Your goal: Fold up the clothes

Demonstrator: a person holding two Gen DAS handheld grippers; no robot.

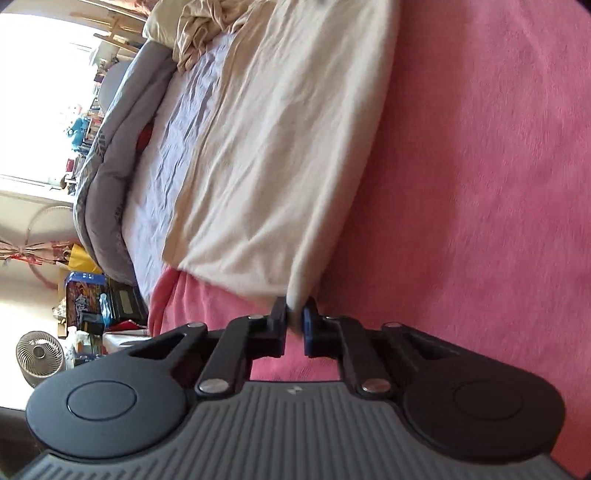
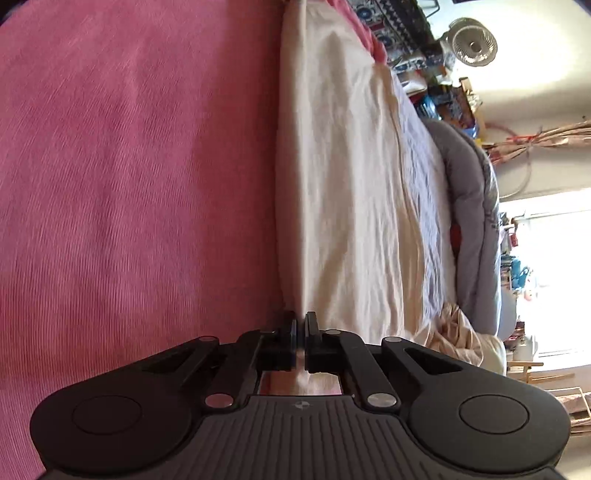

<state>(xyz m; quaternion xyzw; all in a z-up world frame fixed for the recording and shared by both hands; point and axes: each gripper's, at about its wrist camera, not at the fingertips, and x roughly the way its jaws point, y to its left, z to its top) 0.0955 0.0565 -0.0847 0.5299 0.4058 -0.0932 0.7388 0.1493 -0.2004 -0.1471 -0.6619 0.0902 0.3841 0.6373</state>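
A cream garment (image 1: 280, 147) lies spread on a pink blanket (image 1: 480, 184), with a pale lilac layer (image 1: 177, 147) showing along its far side. My left gripper (image 1: 294, 314) is shut on one corner of the cream garment's near edge. In the right wrist view the same cream garment (image 2: 351, 166) stretches away over the pink blanket (image 2: 129, 184). My right gripper (image 2: 300, 321) is shut on the garment's other near corner. The edge between both grippers is lifted and taut.
A crumpled beige cloth (image 1: 199, 29) lies at the far end, also in the right wrist view (image 2: 458, 332). A grey duvet (image 1: 107, 177) runs along the bed's far side. A fan (image 1: 38, 358), boxes and clutter stand beyond the bed.
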